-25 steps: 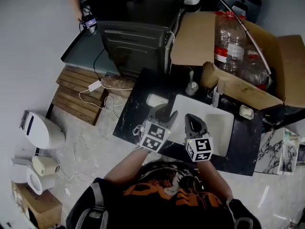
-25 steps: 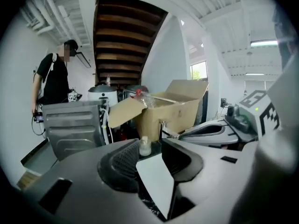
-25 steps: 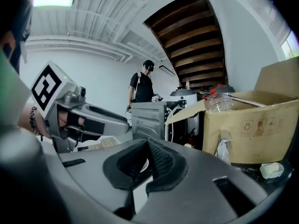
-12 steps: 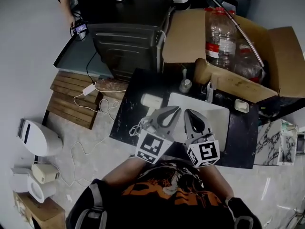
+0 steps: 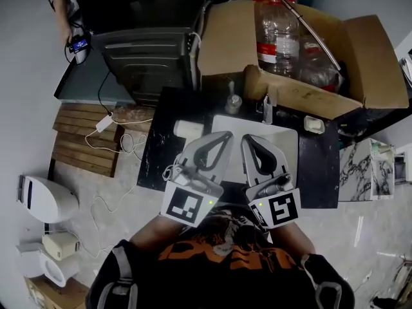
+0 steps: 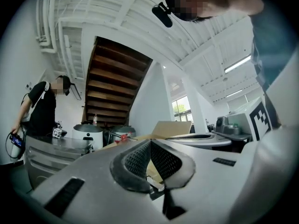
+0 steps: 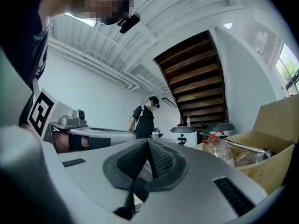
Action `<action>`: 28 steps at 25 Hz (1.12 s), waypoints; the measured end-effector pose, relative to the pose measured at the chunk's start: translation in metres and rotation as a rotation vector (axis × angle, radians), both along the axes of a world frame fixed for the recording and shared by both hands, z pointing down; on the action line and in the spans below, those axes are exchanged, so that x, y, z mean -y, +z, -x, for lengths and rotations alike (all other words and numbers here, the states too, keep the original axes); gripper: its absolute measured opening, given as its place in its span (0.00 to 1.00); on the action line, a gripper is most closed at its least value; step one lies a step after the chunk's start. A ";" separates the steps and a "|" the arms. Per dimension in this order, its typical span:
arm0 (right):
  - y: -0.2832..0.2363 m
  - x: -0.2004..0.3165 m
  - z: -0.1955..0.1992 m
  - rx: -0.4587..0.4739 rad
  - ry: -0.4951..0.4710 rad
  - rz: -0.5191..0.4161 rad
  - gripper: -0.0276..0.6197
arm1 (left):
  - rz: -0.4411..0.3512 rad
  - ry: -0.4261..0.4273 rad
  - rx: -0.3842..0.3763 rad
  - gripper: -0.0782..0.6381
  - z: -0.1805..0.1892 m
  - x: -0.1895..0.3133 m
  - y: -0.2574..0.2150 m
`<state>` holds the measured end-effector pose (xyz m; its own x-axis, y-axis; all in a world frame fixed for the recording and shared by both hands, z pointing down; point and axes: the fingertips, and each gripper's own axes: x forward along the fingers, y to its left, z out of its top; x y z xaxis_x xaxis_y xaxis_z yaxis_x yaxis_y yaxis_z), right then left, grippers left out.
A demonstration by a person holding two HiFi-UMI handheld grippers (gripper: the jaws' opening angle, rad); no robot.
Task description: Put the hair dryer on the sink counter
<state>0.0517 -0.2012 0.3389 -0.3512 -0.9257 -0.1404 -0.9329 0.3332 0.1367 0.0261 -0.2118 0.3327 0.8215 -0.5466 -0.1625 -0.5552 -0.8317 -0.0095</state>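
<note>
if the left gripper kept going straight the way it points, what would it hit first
Probably the cardboard box: its flap shows just past the shut tips of the left gripper. Depth is unclear.

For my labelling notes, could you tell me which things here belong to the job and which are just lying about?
Job: hair dryer, lying on the sink counter; left gripper and right gripper, both shut and empty.
Lying about: cardboard box, plastic bottles, soap dispenser, wooden pallet.
</note>
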 end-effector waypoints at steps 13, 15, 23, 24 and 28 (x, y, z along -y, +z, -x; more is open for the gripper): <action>-0.006 -0.008 -0.011 -0.003 0.016 -0.013 0.06 | -0.001 0.036 0.003 0.14 -0.015 -0.004 -0.002; -0.004 -0.008 -0.012 -0.002 0.017 -0.007 0.06 | 0.001 0.038 0.011 0.14 -0.015 -0.005 -0.001; 0.002 -0.001 -0.012 0.004 0.005 0.005 0.06 | 0.020 0.055 0.023 0.14 -0.019 -0.001 0.005; 0.002 -0.001 -0.011 0.004 0.001 0.007 0.06 | 0.021 0.057 0.022 0.14 -0.019 -0.001 0.005; 0.004 0.003 -0.007 -0.017 -0.020 0.014 0.06 | 0.014 0.065 0.033 0.14 -0.022 0.001 0.005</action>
<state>0.0587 -0.2037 0.3426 -0.3721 -0.9202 -0.1217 -0.9235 0.3539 0.1478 0.0478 -0.2131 0.3374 0.8600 -0.4942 -0.1272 -0.4999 -0.8660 -0.0153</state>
